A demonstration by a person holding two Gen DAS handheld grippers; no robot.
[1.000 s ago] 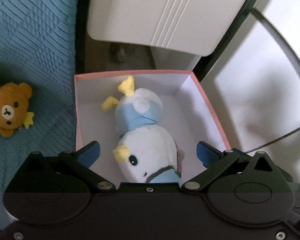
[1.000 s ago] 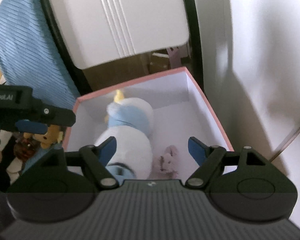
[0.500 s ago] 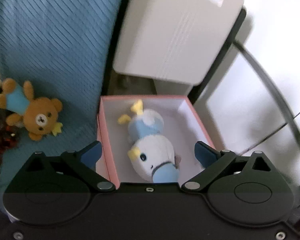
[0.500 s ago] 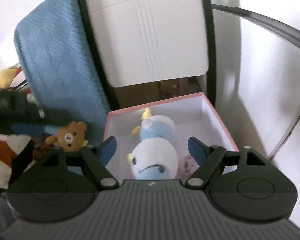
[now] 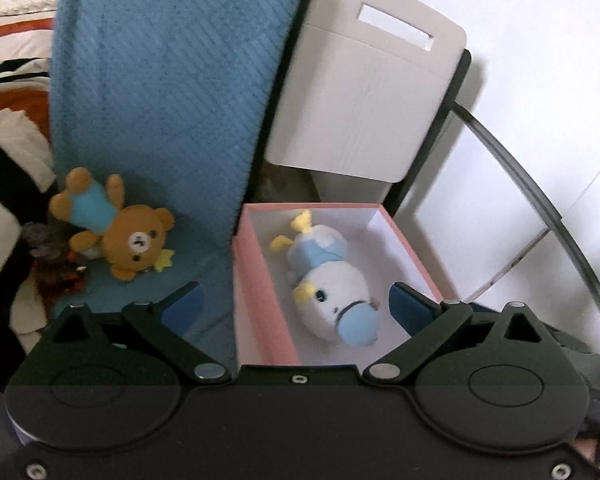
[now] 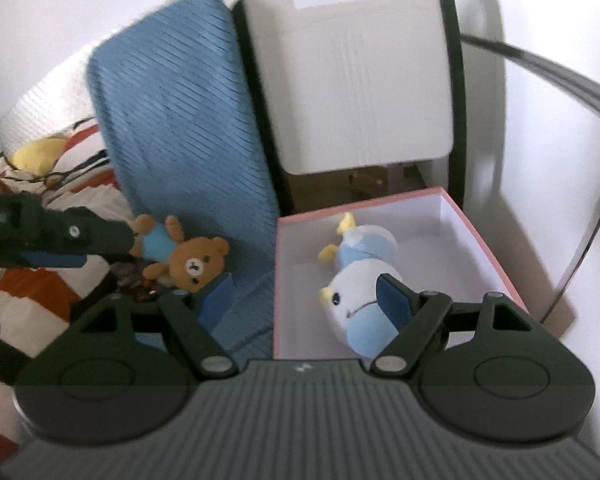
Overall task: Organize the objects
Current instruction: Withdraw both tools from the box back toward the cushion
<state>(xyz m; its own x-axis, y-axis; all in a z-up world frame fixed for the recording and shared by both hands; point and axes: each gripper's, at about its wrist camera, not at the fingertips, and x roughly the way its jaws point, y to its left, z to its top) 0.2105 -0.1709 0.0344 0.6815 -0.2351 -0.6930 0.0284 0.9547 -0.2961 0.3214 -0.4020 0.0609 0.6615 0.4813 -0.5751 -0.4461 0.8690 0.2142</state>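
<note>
A pink box (image 5: pixel 256 280) with a white inside holds a white and blue duck plush (image 5: pixel 328 284), lying on its side; both show in the right wrist view too, the box (image 6: pixel 480 240) and the duck (image 6: pixel 352 280). A brown bear plush (image 5: pixel 116 228) in a blue shirt lies on the blue blanket to the box's left, also seen in the right wrist view (image 6: pixel 188 258). My left gripper (image 5: pixel 296 312) is open and empty above the box's near end. My right gripper (image 6: pixel 306 296) is open and empty, above the box's left wall. The left gripper (image 6: pixel 40 240) shows in the right wrist view near the bear.
A blue quilted blanket (image 5: pixel 168 92) hangs over the bed edge. A white chair back (image 5: pixel 364 96) stands behind the box. Striped bedding (image 6: pixel 40 300) and a yellow plush (image 6: pixel 40 152) lie at the left. A dark curved tube (image 5: pixel 540 200) runs at the right.
Both grippers have pulled back and up from the box, and shifted left. The bear and the blanket have come into fuller view. The duck has stayed in the box.
</note>
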